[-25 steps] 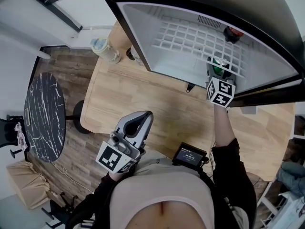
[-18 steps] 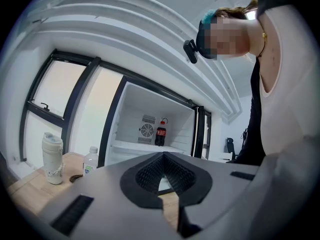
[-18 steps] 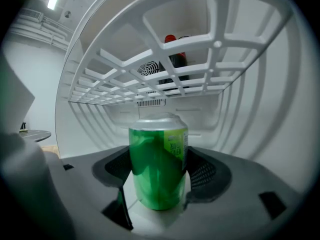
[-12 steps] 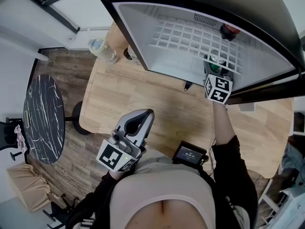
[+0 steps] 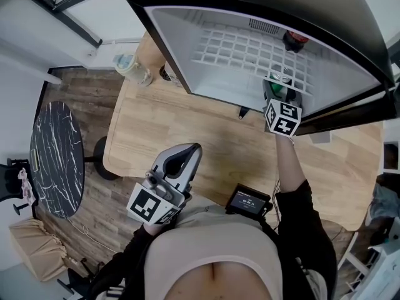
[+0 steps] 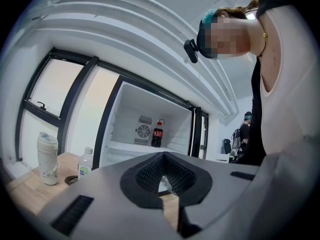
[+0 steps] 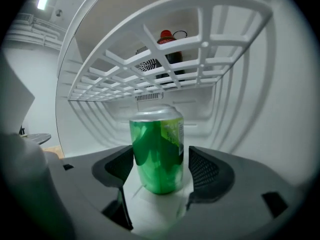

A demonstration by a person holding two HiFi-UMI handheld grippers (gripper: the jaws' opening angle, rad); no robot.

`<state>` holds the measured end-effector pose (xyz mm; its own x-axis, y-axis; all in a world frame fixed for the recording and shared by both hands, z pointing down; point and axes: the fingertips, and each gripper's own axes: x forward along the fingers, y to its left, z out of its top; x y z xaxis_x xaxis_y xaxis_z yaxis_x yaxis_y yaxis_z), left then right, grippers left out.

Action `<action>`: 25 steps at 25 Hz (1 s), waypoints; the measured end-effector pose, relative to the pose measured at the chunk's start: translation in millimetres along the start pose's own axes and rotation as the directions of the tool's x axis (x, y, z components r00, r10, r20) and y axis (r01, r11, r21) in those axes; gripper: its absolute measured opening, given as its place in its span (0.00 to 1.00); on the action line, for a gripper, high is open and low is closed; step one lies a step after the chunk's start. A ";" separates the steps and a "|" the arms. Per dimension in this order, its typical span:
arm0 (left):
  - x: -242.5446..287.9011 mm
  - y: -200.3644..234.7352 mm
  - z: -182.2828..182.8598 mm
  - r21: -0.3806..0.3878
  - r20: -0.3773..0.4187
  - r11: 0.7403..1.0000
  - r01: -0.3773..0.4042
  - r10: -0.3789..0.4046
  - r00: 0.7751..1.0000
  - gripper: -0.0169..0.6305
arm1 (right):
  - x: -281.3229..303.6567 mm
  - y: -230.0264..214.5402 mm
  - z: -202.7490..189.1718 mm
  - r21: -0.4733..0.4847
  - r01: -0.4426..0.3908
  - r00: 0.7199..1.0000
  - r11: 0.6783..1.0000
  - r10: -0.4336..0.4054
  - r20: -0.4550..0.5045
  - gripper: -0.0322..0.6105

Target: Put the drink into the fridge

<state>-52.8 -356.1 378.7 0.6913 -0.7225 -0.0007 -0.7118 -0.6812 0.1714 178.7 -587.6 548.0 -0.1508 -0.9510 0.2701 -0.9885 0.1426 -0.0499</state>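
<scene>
Fridge (image 5: 181, 45), 1; green can (image 7: 157, 154), 1; cola bottle (image 6: 157, 134), 1; water bottle (image 6: 85, 164), 1; flask (image 6: 46, 159), 1; wooden table (image 5: 187, 130), 1; marble table (image 5: 56, 155), 1; small screen (image 5: 248, 200), 1

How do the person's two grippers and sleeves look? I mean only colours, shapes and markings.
Both are grey plastic. The left gripper has broad, rounded tongs lined with black ribbed pads, and the right gripper is built the same. Each carries a white cube printed with black square markers. The sleeves are black, worn with a beige top.
</scene>
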 end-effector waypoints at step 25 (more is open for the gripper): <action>37.6 -22.7 5.5 -0.016 0.025 0.987 0.158 -0.158 0.987 0.03 | -115.4 37.8 43.7 -0.007 -0.078 0.994 0.997 0.078 0.079 0.58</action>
<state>-11.4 -368.6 369.3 0.7915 -0.6089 -0.0526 -0.5915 -0.7848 0.1850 159.1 -484.5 472.9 -0.2262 -0.9557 0.1883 -0.9739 0.2178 -0.0644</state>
